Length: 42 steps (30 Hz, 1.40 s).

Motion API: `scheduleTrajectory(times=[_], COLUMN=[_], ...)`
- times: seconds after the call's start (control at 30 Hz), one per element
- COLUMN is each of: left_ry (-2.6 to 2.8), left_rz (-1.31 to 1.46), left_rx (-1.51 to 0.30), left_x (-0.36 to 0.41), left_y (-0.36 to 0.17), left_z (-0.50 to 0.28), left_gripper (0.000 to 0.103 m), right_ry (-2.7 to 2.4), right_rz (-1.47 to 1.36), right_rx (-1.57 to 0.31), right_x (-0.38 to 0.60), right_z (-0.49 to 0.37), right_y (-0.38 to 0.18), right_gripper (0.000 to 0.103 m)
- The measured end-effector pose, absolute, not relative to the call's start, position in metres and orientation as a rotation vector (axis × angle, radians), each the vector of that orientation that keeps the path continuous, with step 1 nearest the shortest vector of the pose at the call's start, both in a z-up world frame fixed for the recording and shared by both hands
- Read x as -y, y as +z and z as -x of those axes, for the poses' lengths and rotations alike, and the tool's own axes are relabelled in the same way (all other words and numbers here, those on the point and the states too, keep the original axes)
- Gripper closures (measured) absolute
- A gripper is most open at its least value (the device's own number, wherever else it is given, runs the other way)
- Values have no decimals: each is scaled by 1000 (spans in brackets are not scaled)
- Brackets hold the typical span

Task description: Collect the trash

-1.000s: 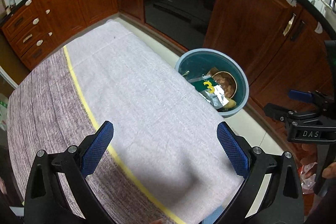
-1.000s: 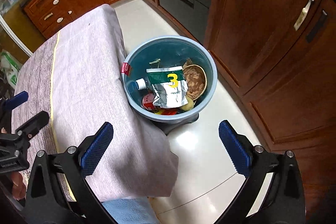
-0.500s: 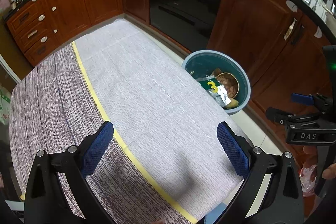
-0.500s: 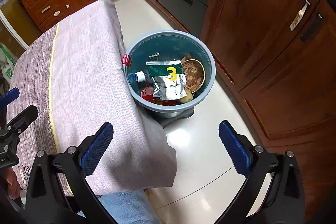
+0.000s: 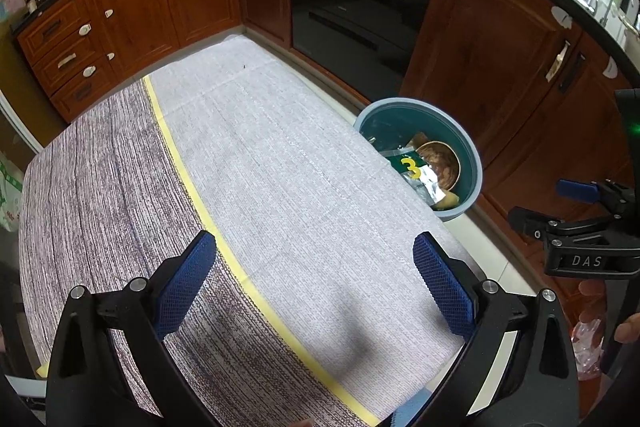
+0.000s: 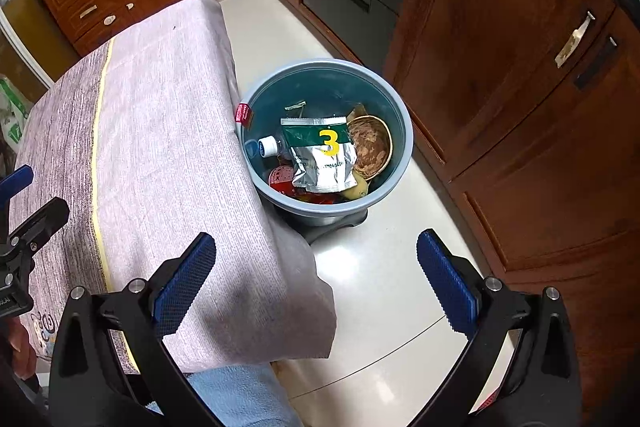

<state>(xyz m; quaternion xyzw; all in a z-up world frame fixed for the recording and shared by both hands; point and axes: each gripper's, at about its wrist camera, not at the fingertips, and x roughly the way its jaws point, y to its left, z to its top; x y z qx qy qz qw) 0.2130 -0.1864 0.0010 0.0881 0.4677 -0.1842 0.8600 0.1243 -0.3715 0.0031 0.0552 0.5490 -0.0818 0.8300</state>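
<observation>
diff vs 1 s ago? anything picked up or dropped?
Nothing taken or released. Both views pulled back: in the left wrist view the bin sits smaller and farther right, with more tablecloth showing. The left gripper and right gripper stay open and empty. The silver pouch and other trash lie in the bin as before.

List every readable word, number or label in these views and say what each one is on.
"3": yellow numeral on the silver and green pouch in the bin.
"DAS": on the right tool's body, seen from the left wrist.
Small print under the 3: too small to read.
Red tag on the bin rim: unreadable.
</observation>
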Motion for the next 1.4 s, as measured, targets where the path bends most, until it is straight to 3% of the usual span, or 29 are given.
scheduleTrajectory(times=[1.4], left_ry=[-356], left_rz=[-178], left_rx=[-1007], left_x=[183], left_y=[-6], left_z=[-214], left_gripper=[4], right_ry=[-156], right_rz=[-98], right_rx=[-1196], right_x=[363], right_z=[-133], right_y=[-6], right_gripper=[6])
